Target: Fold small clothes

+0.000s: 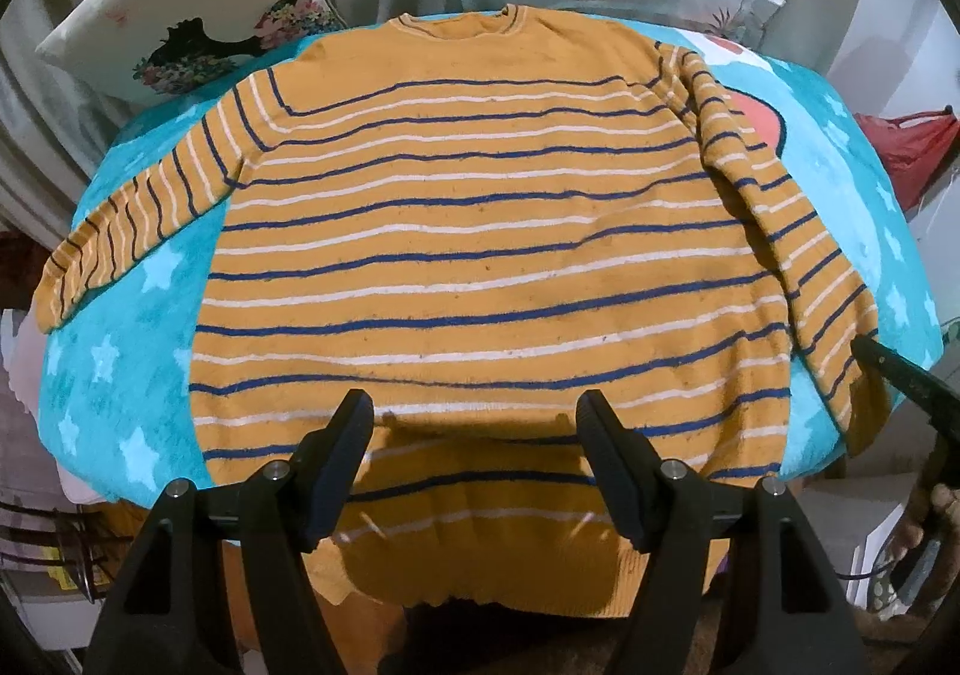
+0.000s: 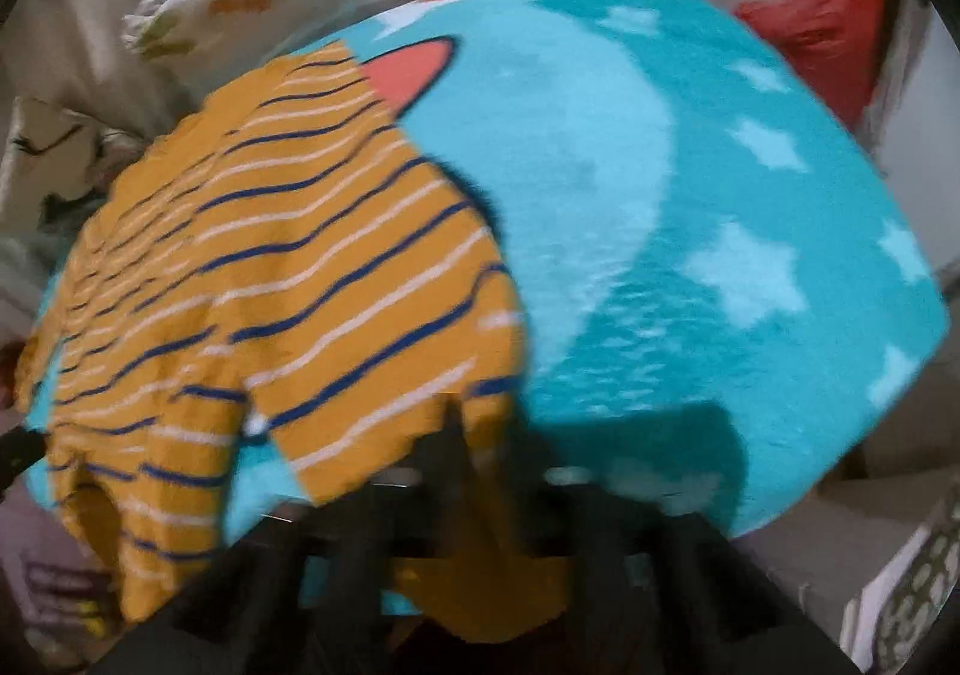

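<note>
A mustard-yellow sweater (image 1: 480, 231) with blue and white stripes lies flat on a turquoise star-pattern blanket (image 1: 120, 351), neck at the far side, hem hanging over the near edge. Its left sleeve (image 1: 138, 219) lies spread out to the left. My left gripper (image 1: 474, 417) is open and empty, just above the hem. My right gripper (image 2: 480, 423) is shut on the cuff of the right sleeve (image 2: 336, 315), which runs down the sweater's right side; this view is blurred. The right gripper also shows in the left wrist view (image 1: 900, 375) at the sleeve end.
Printed pillows (image 1: 180, 15) lie behind the blanket at the far side. A red bag (image 2: 828, 33) sits at the far right. The blanket (image 2: 690, 231) is bare to the right of the sweater. Clutter shows below the near left edge.
</note>
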Tool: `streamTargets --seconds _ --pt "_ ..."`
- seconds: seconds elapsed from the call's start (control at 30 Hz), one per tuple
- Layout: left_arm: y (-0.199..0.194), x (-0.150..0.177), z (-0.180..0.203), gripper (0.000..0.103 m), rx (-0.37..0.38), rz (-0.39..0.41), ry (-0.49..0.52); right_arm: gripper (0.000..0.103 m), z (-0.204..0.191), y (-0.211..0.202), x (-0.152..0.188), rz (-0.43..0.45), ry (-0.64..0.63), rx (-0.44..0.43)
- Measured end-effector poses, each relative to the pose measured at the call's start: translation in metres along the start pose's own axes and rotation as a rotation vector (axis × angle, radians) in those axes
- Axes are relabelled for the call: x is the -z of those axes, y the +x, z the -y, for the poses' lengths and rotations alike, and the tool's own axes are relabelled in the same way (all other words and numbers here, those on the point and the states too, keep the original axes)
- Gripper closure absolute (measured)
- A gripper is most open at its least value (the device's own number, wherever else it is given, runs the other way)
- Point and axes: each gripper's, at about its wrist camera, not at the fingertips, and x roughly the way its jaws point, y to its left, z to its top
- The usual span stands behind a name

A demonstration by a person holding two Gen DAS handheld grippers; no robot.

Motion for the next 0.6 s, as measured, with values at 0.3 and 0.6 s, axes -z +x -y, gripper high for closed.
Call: streamTargets --seconds 0.3,0.6 --pt "-0.003 -0.003 -0.054 0.034 -0.010 0.018 -0.188 0.095 0.079 -0.044 -0.081 0.166 0.061 0.311" --pt "0.012 0.026 -0.137 0.034 -0.099 0.007 -0.381 0.039 0.057 -0.054 -0.093 0.159 0.118 0.268"
